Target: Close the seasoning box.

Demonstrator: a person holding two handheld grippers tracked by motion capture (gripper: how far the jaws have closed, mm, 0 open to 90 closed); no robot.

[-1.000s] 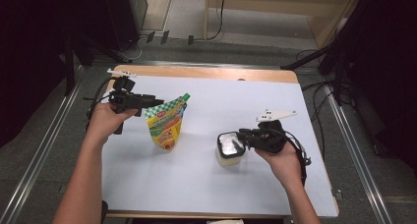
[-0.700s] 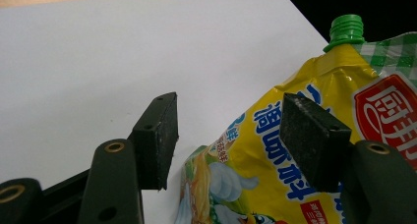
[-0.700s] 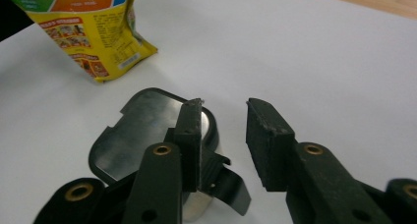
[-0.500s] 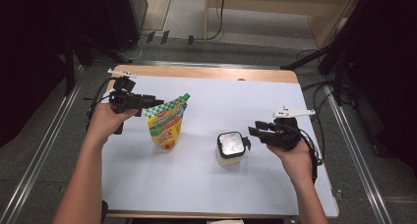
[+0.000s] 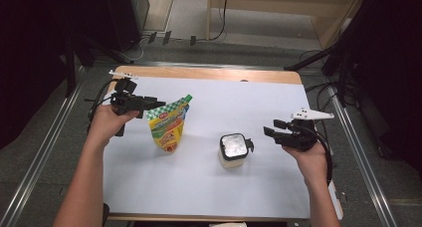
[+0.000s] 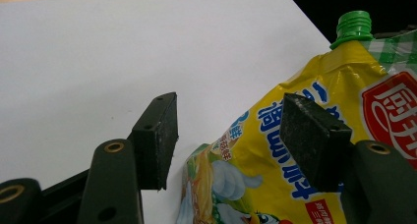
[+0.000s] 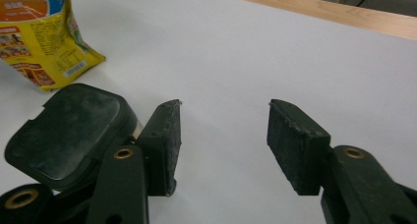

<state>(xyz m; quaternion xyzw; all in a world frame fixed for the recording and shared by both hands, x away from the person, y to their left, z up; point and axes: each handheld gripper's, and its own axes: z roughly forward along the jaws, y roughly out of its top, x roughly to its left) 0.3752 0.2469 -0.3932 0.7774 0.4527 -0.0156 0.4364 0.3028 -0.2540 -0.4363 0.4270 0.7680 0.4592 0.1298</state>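
Yellow pouch (image 5: 169, 127) with a green cap (image 6: 353, 26) stands on our white table (image 5: 209, 187), toward the left side. We hold our left claw (image 5: 149, 101) right beside its top corner, with the jaws apart and nothing clamped between them. In the left gripper view, the pouch sits just past the jaws, more behind one of them. The small jar (image 5: 233, 150) with a dark lid (image 7: 69, 133) stands near the middle. Our right claw (image 5: 272, 127) is close beside it, jaws apart, not touching.
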